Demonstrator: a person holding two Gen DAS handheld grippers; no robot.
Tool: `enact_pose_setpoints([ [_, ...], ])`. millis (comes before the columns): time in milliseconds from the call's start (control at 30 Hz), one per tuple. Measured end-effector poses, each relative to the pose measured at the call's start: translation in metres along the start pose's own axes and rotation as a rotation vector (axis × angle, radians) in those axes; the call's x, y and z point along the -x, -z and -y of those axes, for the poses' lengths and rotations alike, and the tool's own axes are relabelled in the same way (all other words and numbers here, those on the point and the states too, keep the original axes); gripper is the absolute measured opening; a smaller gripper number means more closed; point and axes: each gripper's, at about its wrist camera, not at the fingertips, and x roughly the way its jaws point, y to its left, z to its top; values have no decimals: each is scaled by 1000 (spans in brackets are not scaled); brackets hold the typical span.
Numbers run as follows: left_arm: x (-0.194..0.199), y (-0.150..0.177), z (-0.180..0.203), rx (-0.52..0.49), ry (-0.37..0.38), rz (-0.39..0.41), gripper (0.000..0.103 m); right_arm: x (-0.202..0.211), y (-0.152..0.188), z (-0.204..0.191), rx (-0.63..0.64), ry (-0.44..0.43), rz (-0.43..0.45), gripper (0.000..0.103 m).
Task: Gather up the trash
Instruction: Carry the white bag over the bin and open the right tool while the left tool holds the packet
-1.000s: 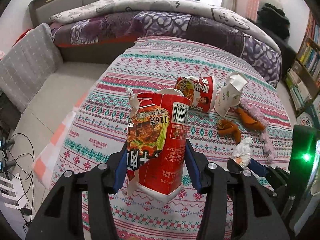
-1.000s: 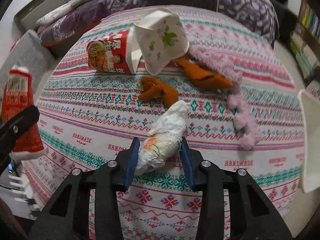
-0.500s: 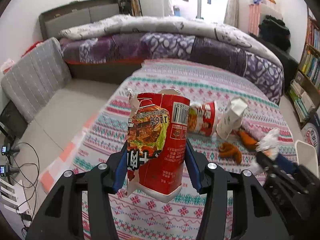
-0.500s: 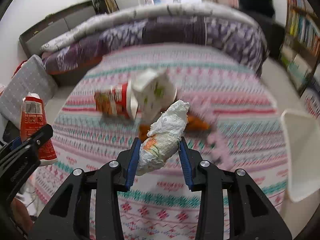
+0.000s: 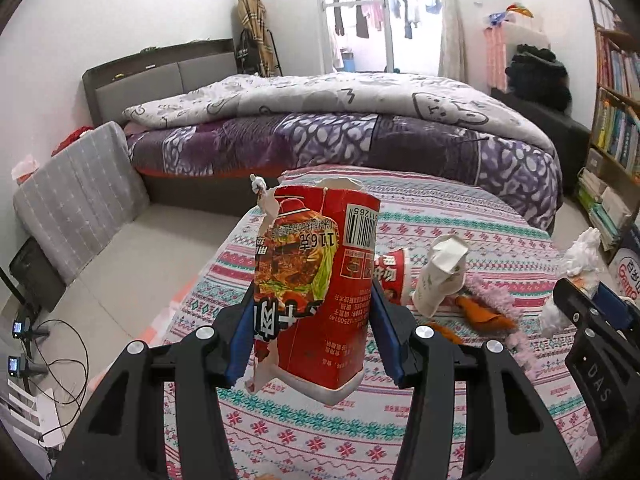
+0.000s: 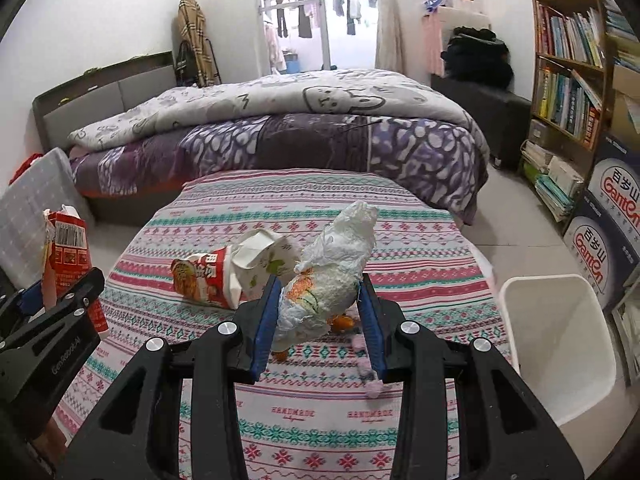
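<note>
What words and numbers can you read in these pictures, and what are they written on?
"116克", upside down, on the red noodle packet held in the left gripper.
"HANDMADE" on the patterned cloth.
"百岁山 Ganten" on the blue boxes.
"DAS" on the right gripper body.
The packet's barcode digits and small print, the cup lettering and the book spines: too small or blurred.

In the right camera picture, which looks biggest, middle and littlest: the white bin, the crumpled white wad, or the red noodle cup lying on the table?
1. white bin
2. crumpled white wad, though it sits close to the camera in the right hand-held gripper, so it may only look big
3. red noodle cup
</note>
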Motion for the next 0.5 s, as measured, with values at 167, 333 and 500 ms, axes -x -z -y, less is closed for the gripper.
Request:
enact_pose_setpoints([
  [167, 5, -4, 12, -10, 17, 12, 52, 2, -1, 11, -15, 13, -1, 37],
  [333, 9, -7, 31, -33, 34, 29, 52, 8, -3, 25, -33, 31, 5, 37],
  [500, 13, -10, 48, -50, 58, 38, 52, 12, -4, 42, -56, 50, 7, 37],
])
